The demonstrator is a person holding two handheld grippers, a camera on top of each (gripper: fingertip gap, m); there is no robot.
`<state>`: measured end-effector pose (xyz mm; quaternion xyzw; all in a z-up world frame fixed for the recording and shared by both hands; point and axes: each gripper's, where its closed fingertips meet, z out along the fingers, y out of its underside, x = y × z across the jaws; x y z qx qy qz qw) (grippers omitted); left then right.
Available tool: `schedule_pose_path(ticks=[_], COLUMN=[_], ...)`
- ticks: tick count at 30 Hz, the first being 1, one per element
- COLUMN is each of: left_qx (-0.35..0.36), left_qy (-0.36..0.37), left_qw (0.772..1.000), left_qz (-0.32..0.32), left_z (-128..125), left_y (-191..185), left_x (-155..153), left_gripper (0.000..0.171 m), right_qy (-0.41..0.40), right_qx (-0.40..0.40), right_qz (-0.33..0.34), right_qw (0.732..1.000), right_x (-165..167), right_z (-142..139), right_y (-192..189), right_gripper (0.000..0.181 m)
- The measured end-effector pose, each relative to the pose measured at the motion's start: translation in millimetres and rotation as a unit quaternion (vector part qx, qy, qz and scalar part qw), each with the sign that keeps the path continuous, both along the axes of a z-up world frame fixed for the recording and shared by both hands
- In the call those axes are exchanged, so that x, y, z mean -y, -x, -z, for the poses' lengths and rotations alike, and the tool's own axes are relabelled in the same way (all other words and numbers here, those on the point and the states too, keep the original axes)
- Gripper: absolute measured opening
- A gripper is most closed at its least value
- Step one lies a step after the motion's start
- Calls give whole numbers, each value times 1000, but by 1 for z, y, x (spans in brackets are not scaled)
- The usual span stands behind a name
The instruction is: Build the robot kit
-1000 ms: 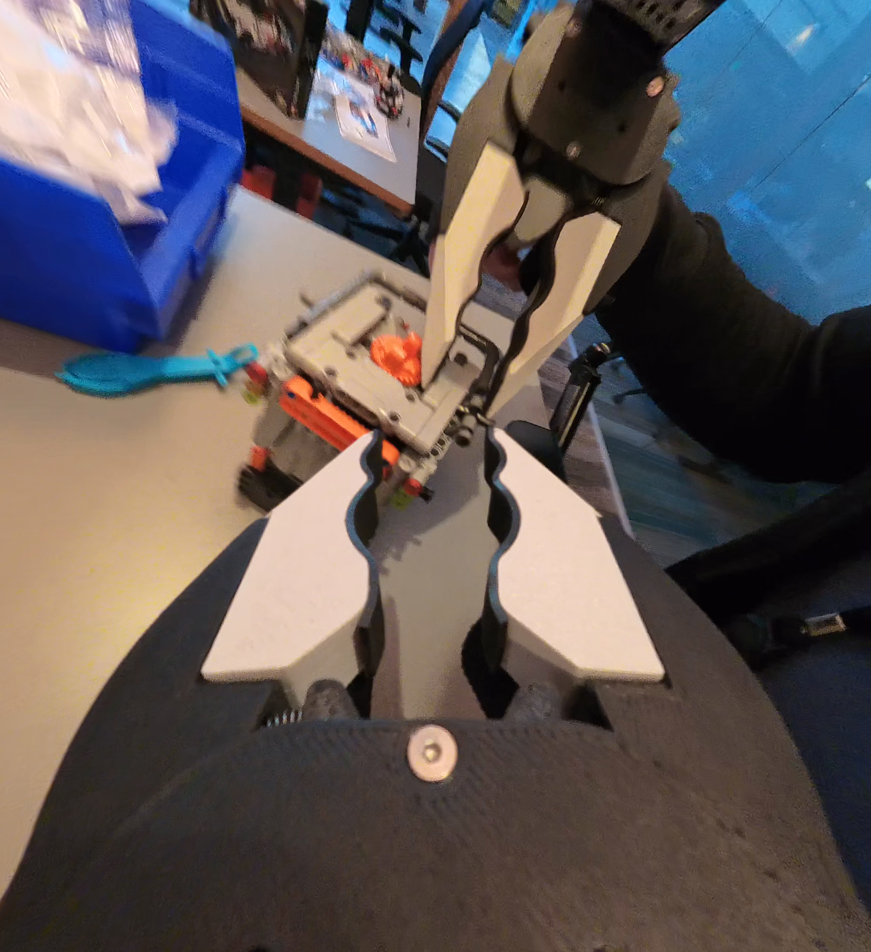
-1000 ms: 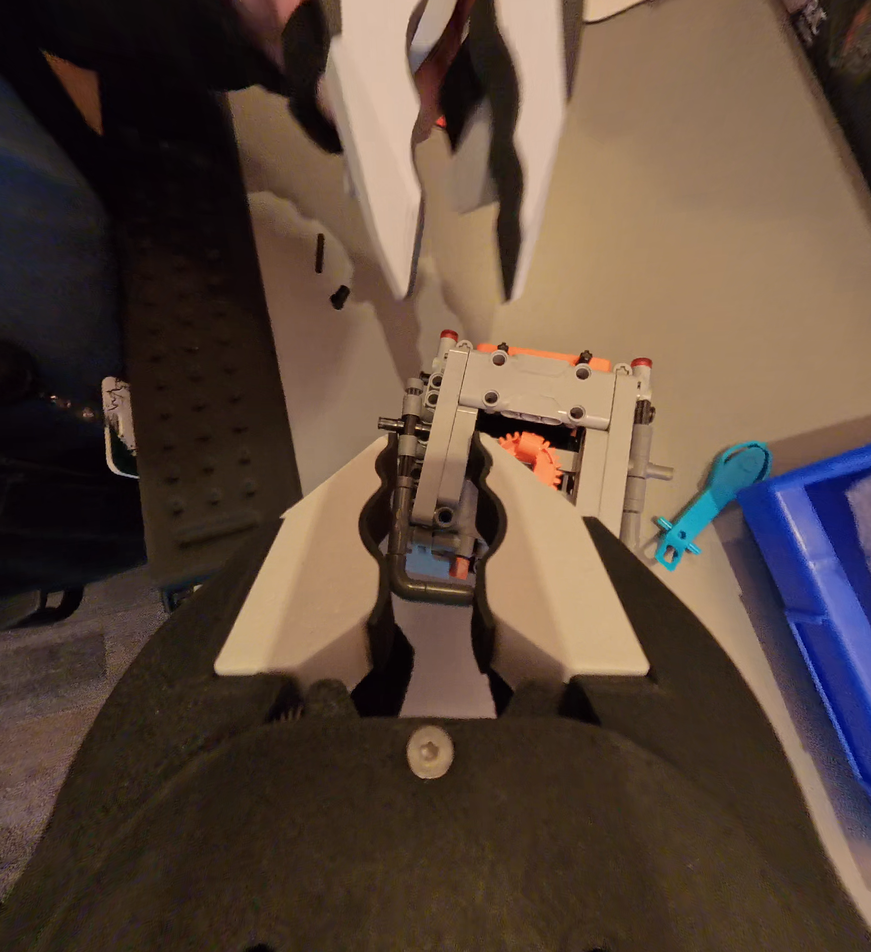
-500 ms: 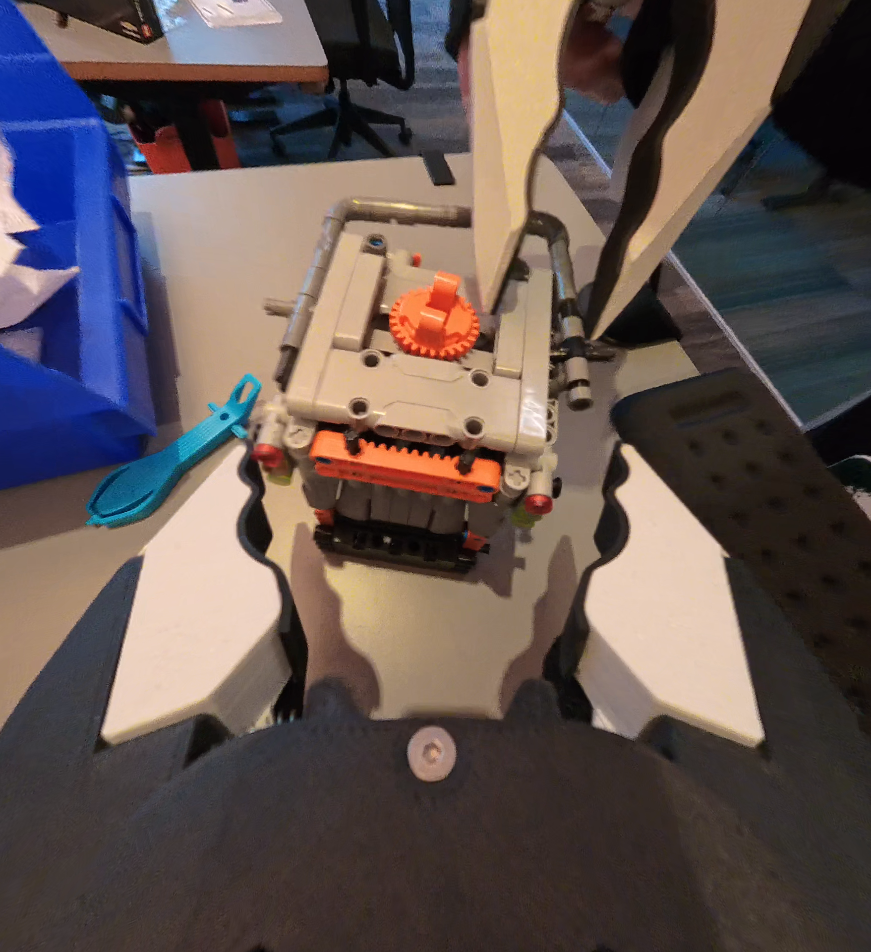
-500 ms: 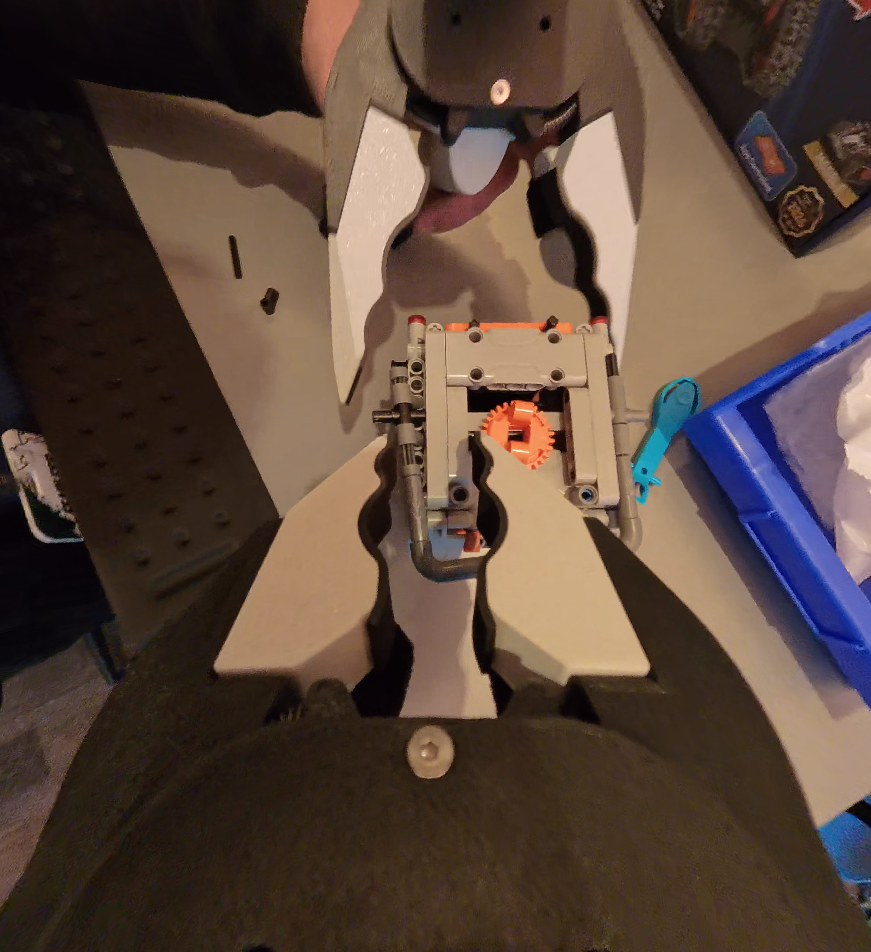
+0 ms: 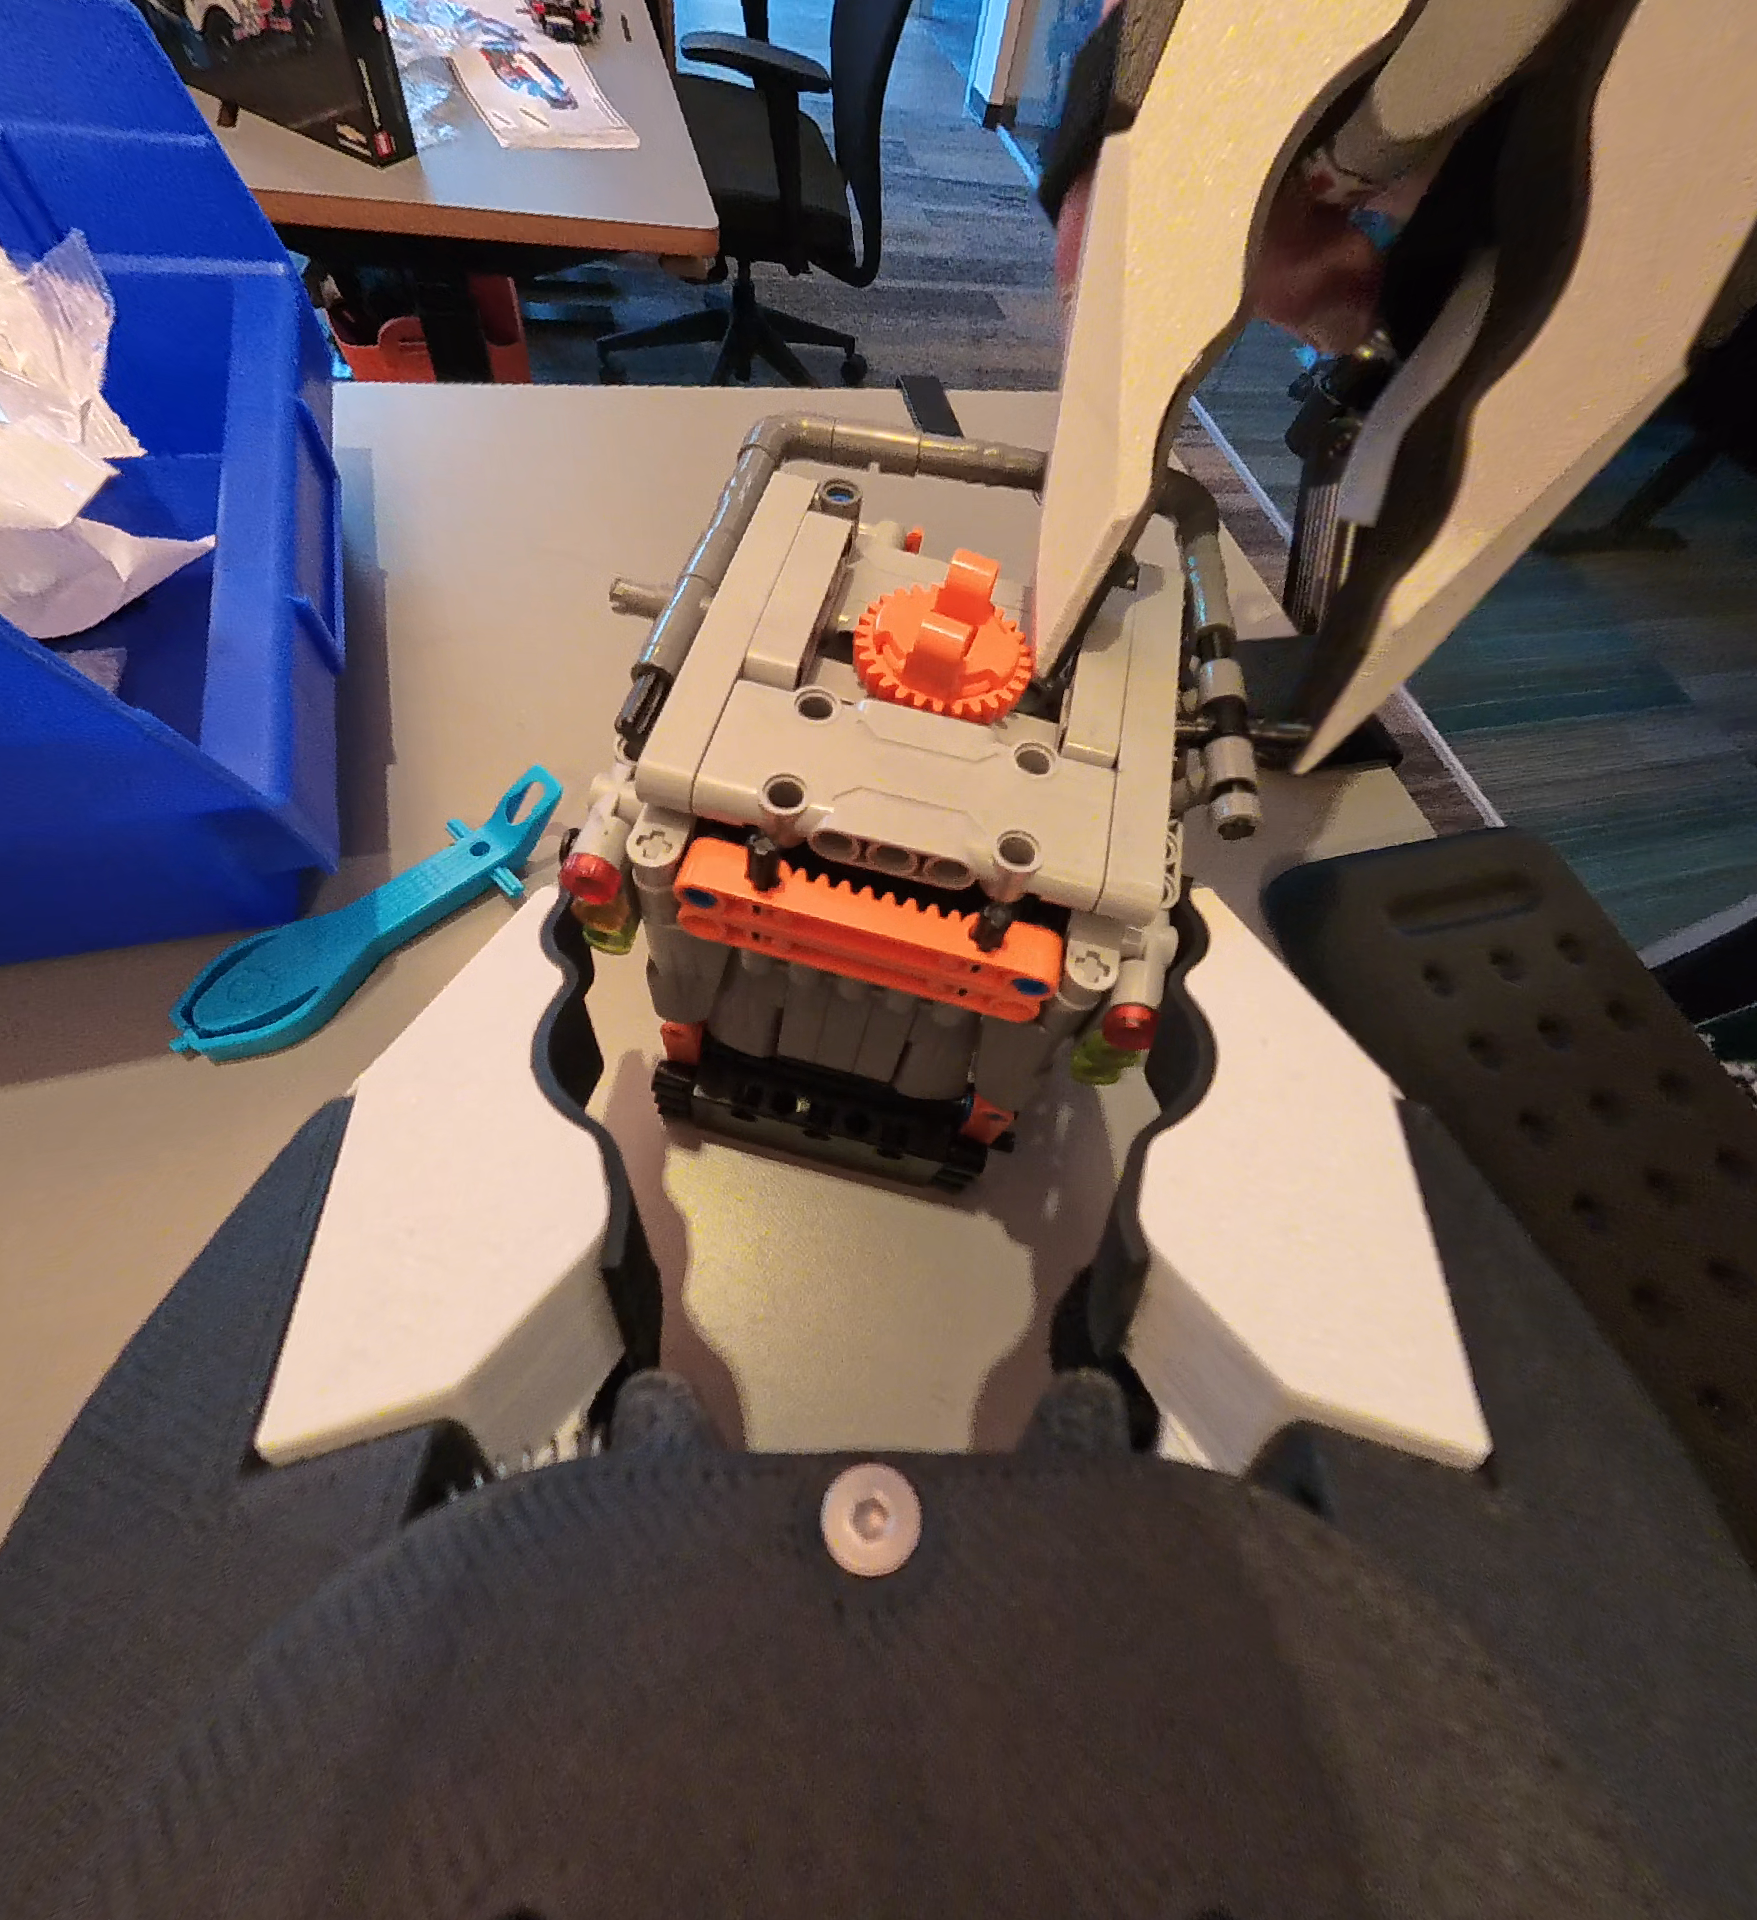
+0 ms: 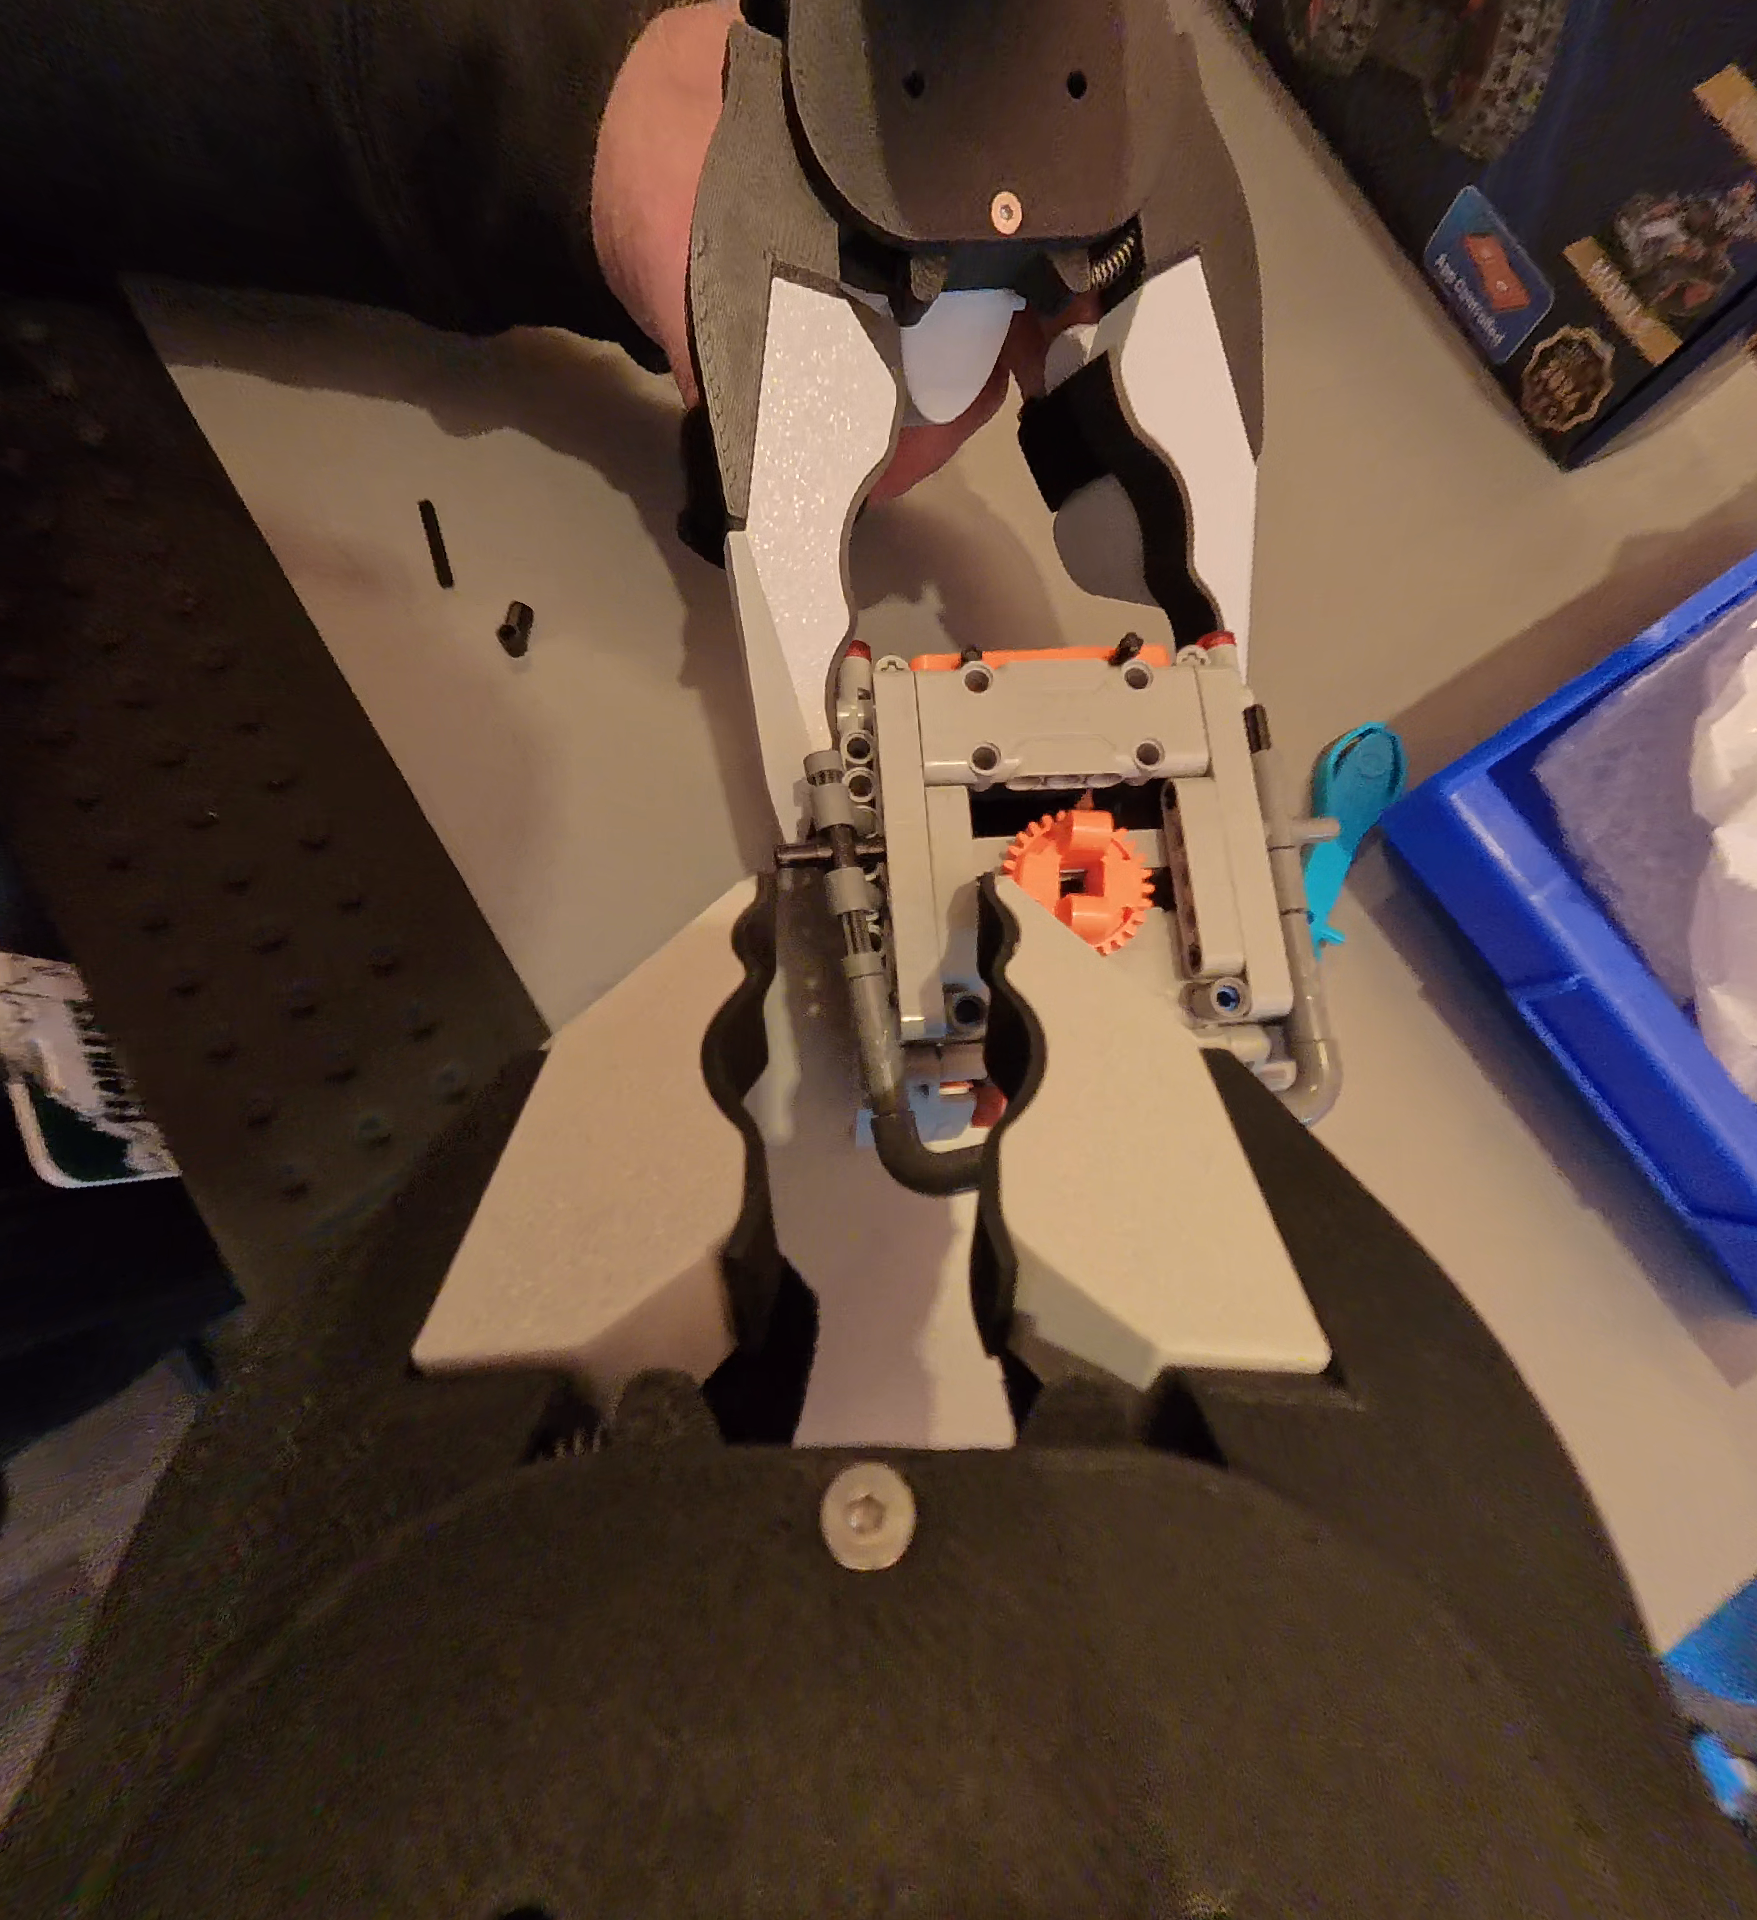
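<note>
A grey brick-built model [image 5: 895,769] with an orange gear [image 5: 941,649] on top and an orange toothed bar on its front stands on the grey table [image 5: 500,499]. My left gripper [image 5: 869,909] is open wide, with a finger on either side of the model's front end and close to its red and yellow-green studs. My right gripper [image 6: 874,894] is shut on the model's [image 6: 1061,727] side wall, one finger inside the frame by the gear [image 6: 1076,883] and one outside. The right gripper [image 5: 1180,717] also shows in the left wrist view. The left gripper [image 6: 1009,675] also shows in the right wrist view.
A teal brick-separator tool [image 5: 354,935] lies left of the model, beside a blue bin [image 5: 126,675] of plastic bags. A black perforated mat [image 5: 1580,1091] lies at the table's edge. Two small black pins [image 6: 515,629] lie loose. A dark printed box [image 6: 1632,208] stands behind.
My left gripper has swung round to face the model's orange-bar end, opened wide and moved forward until its fingers flank it. My right gripper has kept its hold on the model.
</note>
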<state>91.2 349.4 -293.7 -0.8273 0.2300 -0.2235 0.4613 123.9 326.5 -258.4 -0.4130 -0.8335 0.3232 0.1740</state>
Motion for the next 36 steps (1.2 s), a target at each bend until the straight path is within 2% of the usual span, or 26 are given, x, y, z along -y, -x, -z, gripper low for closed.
schedule_pose_path(ticks=[6,8,14,19,22,25,26,33,36], left_qx=[2,3,9,13,14,8,5,6,7], left_qy=[3,3,-4,-2,3,7,7,10,9], left_qw=[1000,1000,1000,1000,1000,1000,1000,1000,1000], left_qz=[2,3,2,-4,-12,-21,-21,-25,-28], left_z=[0,0,0,0,0,1,1,1,1], left_y=[0,0,0,0,0,0,0,0,0], left_x=[-1,-2,-1,-2,-4,-4,-4,-4,-4], left_gripper=[106,106,106,106,106,106,106,107,106], right_qy=[55,60,63,30,-28,-98,-116,-126,-122], right_qx=[-5,13,-7,-23,-74,-117,-112,-104,-93], right_qz=[9,18,22,29,46,30,26,11,7], right_qw=[998,998,998,999,996,988,987,986,988], right_x=[-5,-9,-7,-9,-14,-9,-8,-5,-6], right_z=[-13,-6,-1,0,-9,-17,-13,-6,-5], right_y=[-2,-2,-1,0,2,-4,-6,-8,-8], right_gripper=[29,27,26,26,32,9,7,11,4])
